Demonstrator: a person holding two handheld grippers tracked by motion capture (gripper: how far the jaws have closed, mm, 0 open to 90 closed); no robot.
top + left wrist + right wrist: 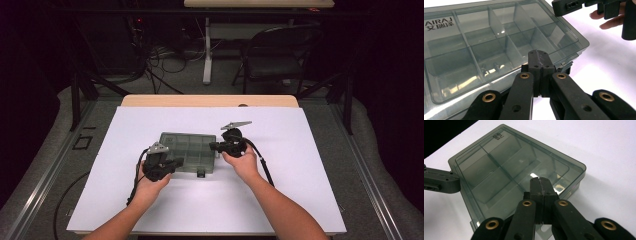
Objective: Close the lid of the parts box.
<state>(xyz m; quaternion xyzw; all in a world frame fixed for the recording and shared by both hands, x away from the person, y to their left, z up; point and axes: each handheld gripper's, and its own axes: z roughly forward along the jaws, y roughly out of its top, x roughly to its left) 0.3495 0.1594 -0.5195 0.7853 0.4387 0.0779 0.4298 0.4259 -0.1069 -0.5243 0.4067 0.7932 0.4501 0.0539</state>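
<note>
Both claws were pressed together with nothing between the jaws. In the left gripper view my left gripper [538, 56] had its jaws meeting tip to tip just above the lower right edge of the organizer box [499, 42]; in the right gripper view the right gripper [541, 182] was likewise shut, its tips over the box's near lid edge at centre frame.

The box lay flat and shut at the middle of the white sheet [300, 165] in the high view, its smoky clear lid down over the dividers. I had one claw at each of two opposite sides, left at the lower left of the box, right at its upper right. I judged this bracketing was meant to steady the box or work at its edge, perhaps the small latch tab at the lower edge, with closed tips used as pushers. Whether either tip touched the plastic I could not tell.
</note>
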